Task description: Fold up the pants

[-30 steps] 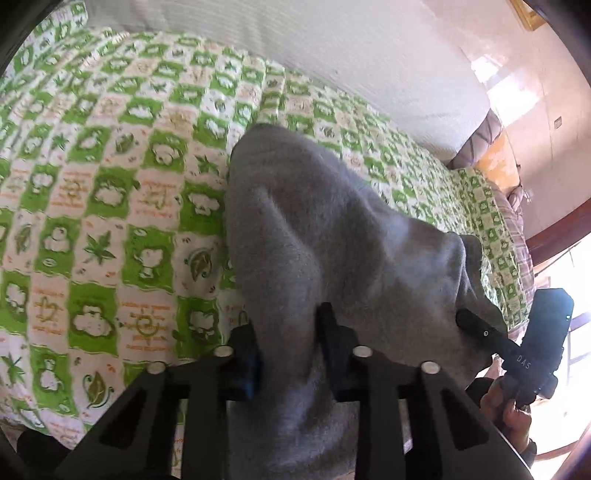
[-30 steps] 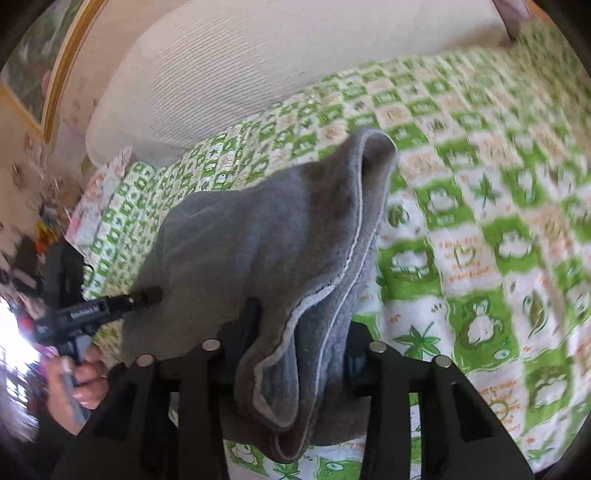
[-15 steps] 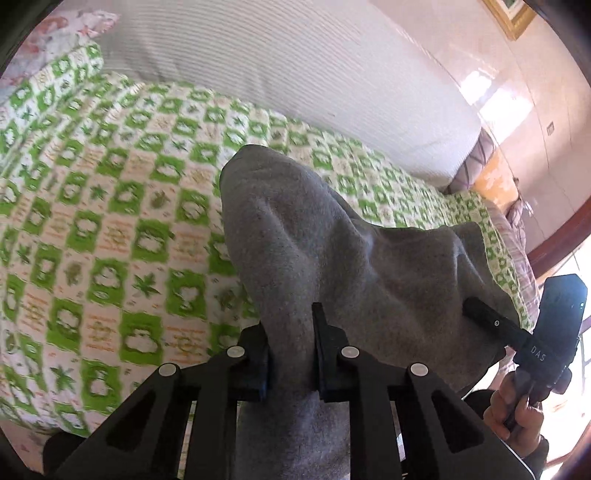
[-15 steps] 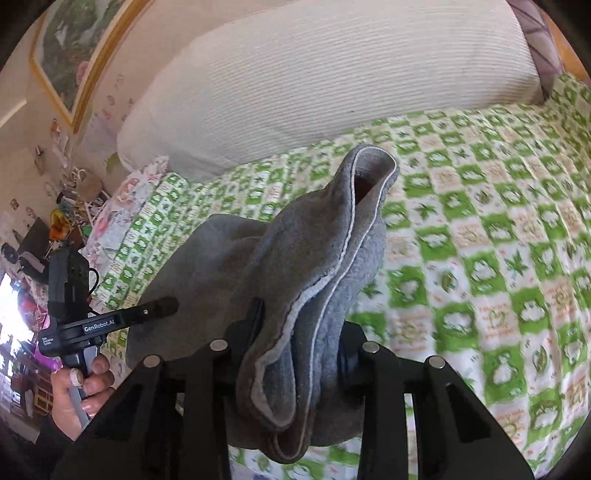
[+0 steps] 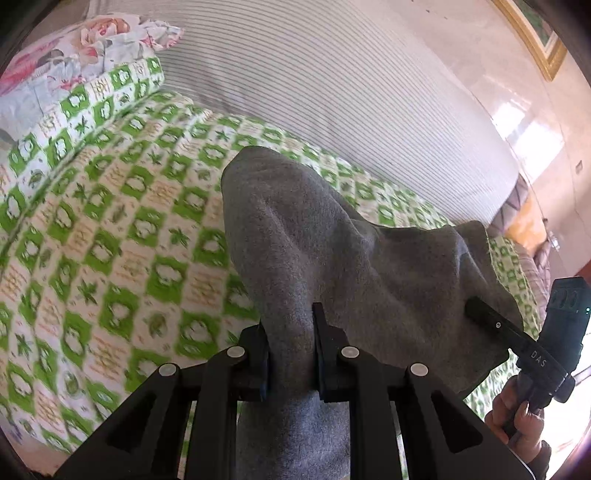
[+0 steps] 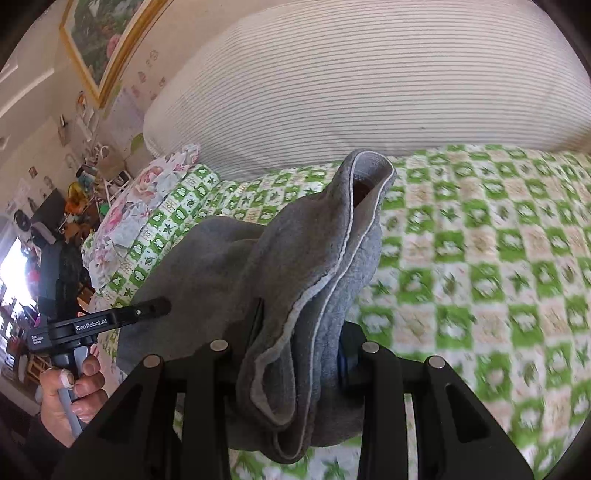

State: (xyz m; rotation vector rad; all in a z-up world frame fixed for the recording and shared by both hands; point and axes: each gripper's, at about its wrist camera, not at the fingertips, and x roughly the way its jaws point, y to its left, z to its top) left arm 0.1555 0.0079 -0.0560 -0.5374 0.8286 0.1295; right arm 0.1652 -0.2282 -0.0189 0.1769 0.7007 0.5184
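Two tongs grip one pair of grey pants (image 5: 325, 258), which hang lifted above the bed (image 5: 110, 258). Left tongs (image 5: 290, 350): narrow, both pads pressed against a bunched fold of the fleece, cloth passing between them and trailing down toward the camera. Right tongs (image 6: 299, 332): also clamped on cloth, here a thicker bundle showing a pale stitched edge (image 6: 321, 284) that runs up to an open cuff or hem (image 6: 369, 173) at the top of the fold. In the left wrist view the right tongs (image 5: 480, 314) show at the frame's right side, tip against the far edge of the fabric, with the hand (image 5: 517, 424) on the handle below. In the right wrist view the left tongs (image 6: 147, 308) appear at the left, tip touching the pants, held by the other hand (image 6: 70, 391); the body reads "GenRobot.AI". The cloth spans between the two grips as a sagging sheet with a raised peak between them. Whether the lowest part touches the bed, cannot tell. The bed carries a green-and-white checked cover (image 6: 480, 258). A large striped white pillow (image 6: 369, 85) lies along the far side. A floral cushion (image 6: 140, 210) sits at one end, beside a checked one (image 5: 92, 103). A framed picture (image 6: 107, 33) hangs on the wall.
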